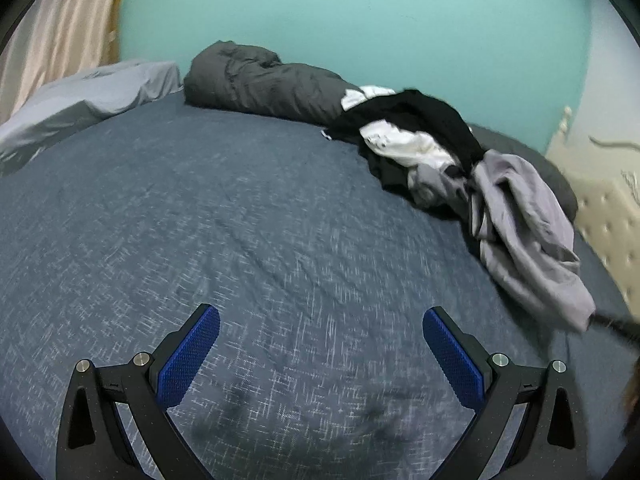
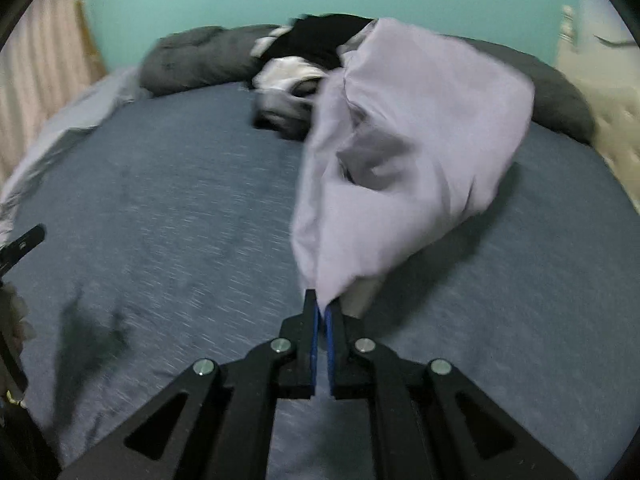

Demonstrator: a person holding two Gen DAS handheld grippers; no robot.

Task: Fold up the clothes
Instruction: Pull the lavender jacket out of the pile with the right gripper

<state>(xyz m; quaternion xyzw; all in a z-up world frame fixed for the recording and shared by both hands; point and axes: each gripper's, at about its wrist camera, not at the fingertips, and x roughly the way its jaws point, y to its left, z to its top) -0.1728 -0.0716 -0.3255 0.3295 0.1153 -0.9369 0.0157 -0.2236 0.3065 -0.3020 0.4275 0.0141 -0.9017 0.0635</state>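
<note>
A pale grey garment [image 2: 404, 148] hangs stretched from my right gripper [image 2: 322, 304], which is shut on its corner and holds it above the blue bed. The same garment [image 1: 524, 236] shows at the right of the left wrist view, trailing off a heap of black and white clothes [image 1: 412, 136]. The heap also shows in the right wrist view [image 2: 304, 60]. My left gripper [image 1: 320, 320] is open and empty, low over the blue bedspread [image 1: 240, 220], well left of the garment.
A rolled dark grey duvet [image 1: 260, 80] lies along the far edge by the teal wall. A light grey pillow [image 1: 88, 96] sits at the far left. A cream tufted headboard [image 1: 608, 216] is at the right. A curtain [image 1: 60, 32] hangs at the far left.
</note>
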